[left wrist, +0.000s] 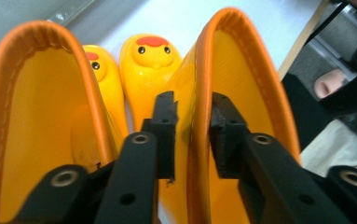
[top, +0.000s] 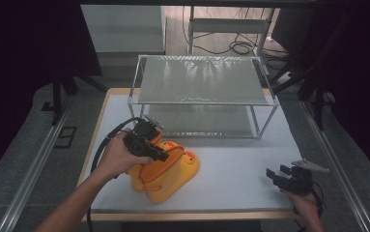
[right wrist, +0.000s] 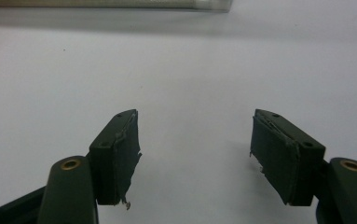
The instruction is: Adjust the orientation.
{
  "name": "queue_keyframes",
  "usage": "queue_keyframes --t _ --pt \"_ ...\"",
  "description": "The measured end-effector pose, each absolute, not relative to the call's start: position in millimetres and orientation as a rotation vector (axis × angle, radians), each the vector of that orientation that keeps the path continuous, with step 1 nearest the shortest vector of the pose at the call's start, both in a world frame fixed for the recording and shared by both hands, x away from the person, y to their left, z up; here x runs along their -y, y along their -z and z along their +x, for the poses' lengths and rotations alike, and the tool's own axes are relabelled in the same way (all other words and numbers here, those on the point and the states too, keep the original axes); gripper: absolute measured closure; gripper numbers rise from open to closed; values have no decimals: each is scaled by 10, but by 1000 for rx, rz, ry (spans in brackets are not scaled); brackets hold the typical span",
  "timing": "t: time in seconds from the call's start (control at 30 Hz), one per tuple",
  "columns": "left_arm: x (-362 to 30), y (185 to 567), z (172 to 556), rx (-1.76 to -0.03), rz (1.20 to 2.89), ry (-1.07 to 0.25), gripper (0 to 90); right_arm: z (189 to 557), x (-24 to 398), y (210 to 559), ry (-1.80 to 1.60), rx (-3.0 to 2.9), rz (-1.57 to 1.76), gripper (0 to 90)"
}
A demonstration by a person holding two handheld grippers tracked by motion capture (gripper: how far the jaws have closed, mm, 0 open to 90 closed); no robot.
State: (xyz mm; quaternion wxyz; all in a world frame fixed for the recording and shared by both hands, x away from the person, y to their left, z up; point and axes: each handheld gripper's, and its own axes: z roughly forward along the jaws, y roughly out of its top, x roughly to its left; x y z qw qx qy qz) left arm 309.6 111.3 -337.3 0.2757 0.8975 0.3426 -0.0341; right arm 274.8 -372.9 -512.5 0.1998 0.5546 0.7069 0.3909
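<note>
The left gripper (left wrist: 192, 122) is pinching the orange rim of one yellow duck-faced boot (left wrist: 241, 84), beside its pair (left wrist: 41, 121). The right gripper (right wrist: 195, 140) is hovering over the white table (right wrist: 190, 65), jaws wide and holding nothing. No writing is showing legibly.

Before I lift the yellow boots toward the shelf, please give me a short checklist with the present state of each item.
1. Left gripper straddles the rim wall of the right-hand boot, one jaw inside, one outside: ok.
2. Jaws fully clamped on that wall: cannot tell.
3. The other boot also gripped: not ok, it only lies beside the gripped one.
4. Right gripper open and holding nothing over the white table: ok.
5. Top of the wire shelf free: ok.
6. Lower level free: cannot tell, partly hidden.
</note>
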Motion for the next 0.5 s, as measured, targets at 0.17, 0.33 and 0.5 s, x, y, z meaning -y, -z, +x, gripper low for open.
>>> queue_keyframes --t 0.17,0.33,0.5 --pt "-1136 3317 3105 -932 2401 81 622 2749 3744 5124 -1092 -1975 1553 324" --pt "-1179 3242 3108 -930 2357 88 548 2746 3751 5121 -1090 -1976 1555 324" --pt "-1245 3188 3104 -941 2337 84 519 2748 3749 5123 -1089 -1975 1557 324"
